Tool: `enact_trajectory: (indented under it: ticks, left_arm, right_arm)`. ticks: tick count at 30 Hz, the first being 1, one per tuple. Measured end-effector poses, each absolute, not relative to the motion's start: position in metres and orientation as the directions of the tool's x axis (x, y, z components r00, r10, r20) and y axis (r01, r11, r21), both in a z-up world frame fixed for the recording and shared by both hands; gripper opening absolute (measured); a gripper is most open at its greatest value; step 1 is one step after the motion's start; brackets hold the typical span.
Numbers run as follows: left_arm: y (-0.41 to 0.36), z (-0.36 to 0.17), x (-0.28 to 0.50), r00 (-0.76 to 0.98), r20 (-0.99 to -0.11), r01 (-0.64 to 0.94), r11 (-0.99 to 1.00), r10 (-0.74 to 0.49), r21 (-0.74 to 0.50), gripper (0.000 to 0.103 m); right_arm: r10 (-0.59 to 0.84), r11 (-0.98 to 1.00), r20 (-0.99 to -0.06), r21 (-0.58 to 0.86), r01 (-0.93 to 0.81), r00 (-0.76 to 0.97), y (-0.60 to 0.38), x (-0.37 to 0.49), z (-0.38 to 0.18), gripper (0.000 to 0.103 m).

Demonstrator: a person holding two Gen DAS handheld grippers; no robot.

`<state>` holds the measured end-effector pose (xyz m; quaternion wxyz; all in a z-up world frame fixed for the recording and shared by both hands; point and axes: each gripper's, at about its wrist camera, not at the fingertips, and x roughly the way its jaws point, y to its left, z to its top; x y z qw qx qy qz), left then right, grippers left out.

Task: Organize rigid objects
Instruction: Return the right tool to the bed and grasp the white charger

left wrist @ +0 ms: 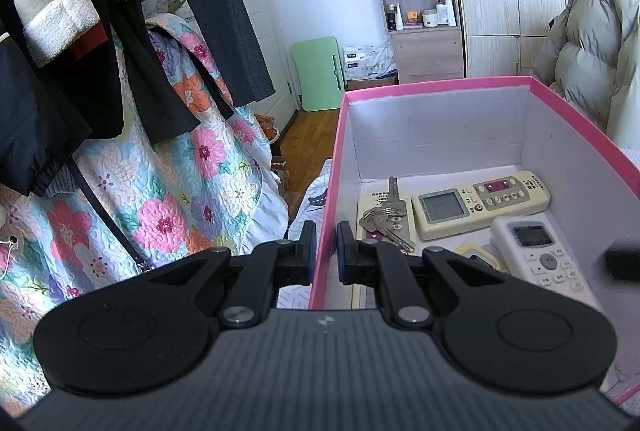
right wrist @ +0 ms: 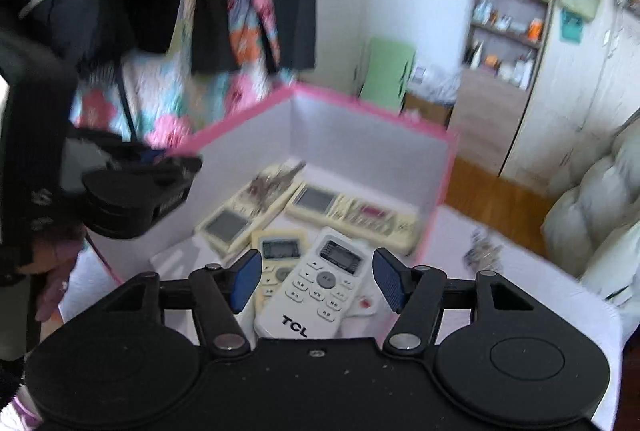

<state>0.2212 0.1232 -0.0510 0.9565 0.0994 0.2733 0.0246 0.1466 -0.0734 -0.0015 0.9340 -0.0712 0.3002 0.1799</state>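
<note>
The pink box [left wrist: 440, 119] looks like matt cardboard, white inside. The TCL remote [right wrist: 316, 291] is smooth white plastic with grey rubbery buttons; the cream remote [left wrist: 480, 199] is duller, yellowed plastic. The keys [left wrist: 386, 217] are shiny metal. The floral quilt [left wrist: 168, 191] is stitched, puckered cloth. The floor [left wrist: 308, 139] is glossy wood.

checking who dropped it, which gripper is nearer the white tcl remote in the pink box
Right. The right gripper hangs open directly over the white TCL remote, pads clear of it. The left gripper is clamped on the pink box wall, off to the side.
</note>
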Motion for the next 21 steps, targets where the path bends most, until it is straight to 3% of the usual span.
enact_trajectory:
  ticks: [3, 5, 9, 15, 21]
  left_arm:
    - [0.123, -0.051, 0.221, 0.849, -0.518, 0.006, 0.980, 0.101, 0.200, 0.009]
    - [0.122, -0.052, 0.221, 0.849, -0.518, 0.006, 0.980, 0.101, 0.200, 0.009]
    - [0.123, -0.051, 0.221, 0.849, -0.518, 0.007, 0.980, 0.100, 0.201, 0.009]
    - [0.123, -0.052, 0.221, 0.849, -0.518, 0.007, 0.979, 0.102, 0.205, 0.009]
    - [0.122, -0.051, 0.221, 0.849, -0.518, 0.007, 0.979, 0.102, 0.205, 0.009]
  right_arm:
    - [0.315, 0.941, -0.484, 0.050, -0.334, 0.816, -0.110, 0.131, 0.012, 0.070]
    - [0.274, 0.957, -0.470, 0.049, -0.286, 0.839, -0.133, 0.130, 0.010, 0.071]
    - [0.135, 0.987, -0.531, -0.003, -0.161, 0.837, -0.170, 0.139, -0.012, 0.071]
    - [0.087, 0.996, -0.664, 0.032, -0.089, 0.742, -0.204, 0.174, -0.060, 0.070]
    - [0.084, 0.994, -0.677, 0.011, -0.104, 0.731, -0.199, 0.206, -0.085, 0.070]
